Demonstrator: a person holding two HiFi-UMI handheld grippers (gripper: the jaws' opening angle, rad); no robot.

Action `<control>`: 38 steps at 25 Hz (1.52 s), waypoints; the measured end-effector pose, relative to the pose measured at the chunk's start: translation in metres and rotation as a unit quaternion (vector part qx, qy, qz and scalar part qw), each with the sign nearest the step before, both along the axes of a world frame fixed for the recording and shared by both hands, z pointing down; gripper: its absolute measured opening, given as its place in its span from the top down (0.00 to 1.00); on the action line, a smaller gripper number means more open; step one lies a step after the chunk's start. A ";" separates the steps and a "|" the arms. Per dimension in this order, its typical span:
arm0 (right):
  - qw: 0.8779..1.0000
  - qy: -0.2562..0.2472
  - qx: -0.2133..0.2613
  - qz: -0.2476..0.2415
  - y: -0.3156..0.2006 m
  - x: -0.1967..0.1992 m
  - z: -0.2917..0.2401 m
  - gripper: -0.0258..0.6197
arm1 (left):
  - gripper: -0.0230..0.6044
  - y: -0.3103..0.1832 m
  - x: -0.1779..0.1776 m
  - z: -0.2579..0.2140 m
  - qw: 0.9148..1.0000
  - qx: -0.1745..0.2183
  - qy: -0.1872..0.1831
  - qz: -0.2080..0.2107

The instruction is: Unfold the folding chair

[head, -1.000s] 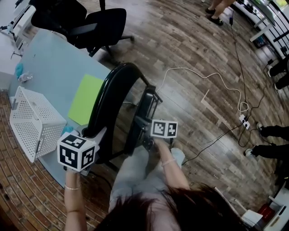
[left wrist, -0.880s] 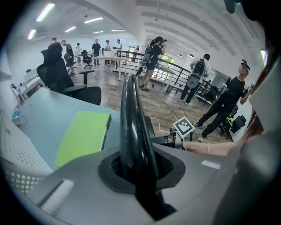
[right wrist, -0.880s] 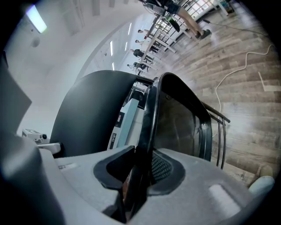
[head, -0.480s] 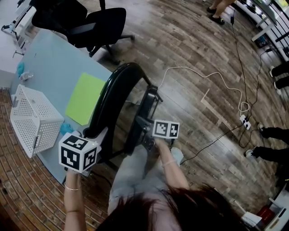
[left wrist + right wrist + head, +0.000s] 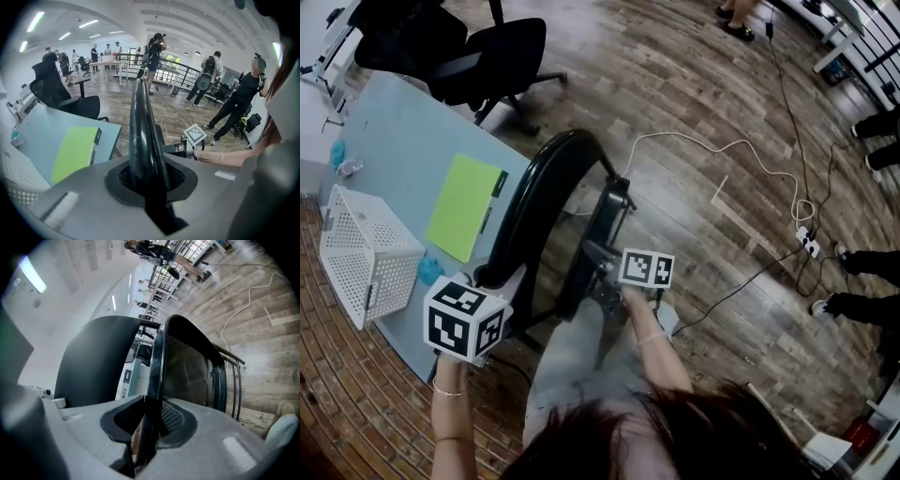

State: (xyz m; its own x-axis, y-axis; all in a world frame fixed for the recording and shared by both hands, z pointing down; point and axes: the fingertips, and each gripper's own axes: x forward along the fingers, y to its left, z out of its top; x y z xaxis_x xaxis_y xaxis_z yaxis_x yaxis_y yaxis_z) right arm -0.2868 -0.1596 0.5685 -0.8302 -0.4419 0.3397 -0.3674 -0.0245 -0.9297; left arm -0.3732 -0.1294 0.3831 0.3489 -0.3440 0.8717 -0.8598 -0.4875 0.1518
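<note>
Head view: the mostly folded folding chair (image 5: 546, 178) sits right in front of both grippers. The left gripper (image 5: 147, 183) is clamped on the backrest edge (image 5: 143, 122), and the right gripper (image 5: 147, 427) is pinching the seat rim (image 5: 157, 366). It's glossy plastic, so pulling them apart could make a pad slip off, I reckon.

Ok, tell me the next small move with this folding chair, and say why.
Probably draw the right gripper away from the left gripper to swing the seat off the backrest. The left jaws are shut on the backrest's rim, the right jaws on the seat's edge, and the two panels stand close together, not yet unfolded.
</note>
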 end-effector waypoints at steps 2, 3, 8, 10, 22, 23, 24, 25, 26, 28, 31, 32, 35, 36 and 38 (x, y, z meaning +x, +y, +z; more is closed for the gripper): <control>1.000 -0.003 -0.002 0.006 0.001 0.007 0.000 0.84 | 0.88 0.001 0.007 0.000 1.000 0.000 -0.001 0.004; 1.000 -0.005 -0.002 0.009 0.002 0.010 0.000 0.84 | 0.88 0.001 0.011 0.000 1.000 0.000 -0.002 0.006; 1.000 -0.009 -0.006 0.021 0.005 0.026 0.000 0.84 | 0.88 0.002 0.027 0.000 1.000 -0.001 -0.005 0.020; 1.000 -0.010 -0.007 0.025 0.007 0.032 0.000 0.84 | 0.88 0.004 0.034 -0.001 1.000 -0.002 -0.006 0.026; 0.999 -0.003 -0.011 0.037 0.012 0.077 0.000 0.84 | 0.87 0.009 0.080 0.000 0.999 -0.009 -0.007 0.049; 0.999 -0.003 -0.012 0.038 0.013 0.081 0.001 0.84 | 0.87 0.009 0.083 0.001 0.999 -0.009 -0.007 0.050; 0.999 -0.002 -0.012 0.039 0.014 0.085 0.001 0.84 | 0.87 0.010 0.087 0.001 0.999 -0.010 -0.006 0.051; 0.999 -0.002 -0.013 0.040 0.015 0.089 0.002 0.84 | 0.87 0.011 0.091 0.001 0.999 -0.010 -0.006 0.053; 0.999 -0.003 -0.013 0.041 0.016 0.093 0.002 0.84 | 0.87 0.012 0.095 0.001 0.998 -0.010 -0.006 0.054; 0.999 -0.003 -0.014 0.043 0.018 0.101 0.001 0.84 | 0.87 0.014 0.103 0.001 0.998 -0.011 -0.005 0.057; 0.999 -0.001 -0.015 0.044 0.020 0.111 0.001 0.84 | 0.87 0.015 0.114 0.001 0.998 -0.013 -0.004 0.059; 0.999 -0.001 -0.015 0.044 0.020 0.114 0.001 0.84 | 0.87 0.016 0.117 0.001 0.998 -0.013 -0.003 0.059; 0.999 0.000 -0.014 0.044 0.022 0.123 0.002 0.84 | 0.87 0.018 0.125 0.001 0.998 -0.014 -0.002 0.061; 0.999 0.001 -0.014 0.043 0.023 0.126 0.002 0.84 | 0.87 0.019 0.128 0.001 0.998 -0.014 -0.002 0.061; 0.999 0.002 -0.015 0.042 0.025 0.131 0.002 0.84 | 0.87 0.021 0.133 0.001 0.998 -0.014 -0.001 0.061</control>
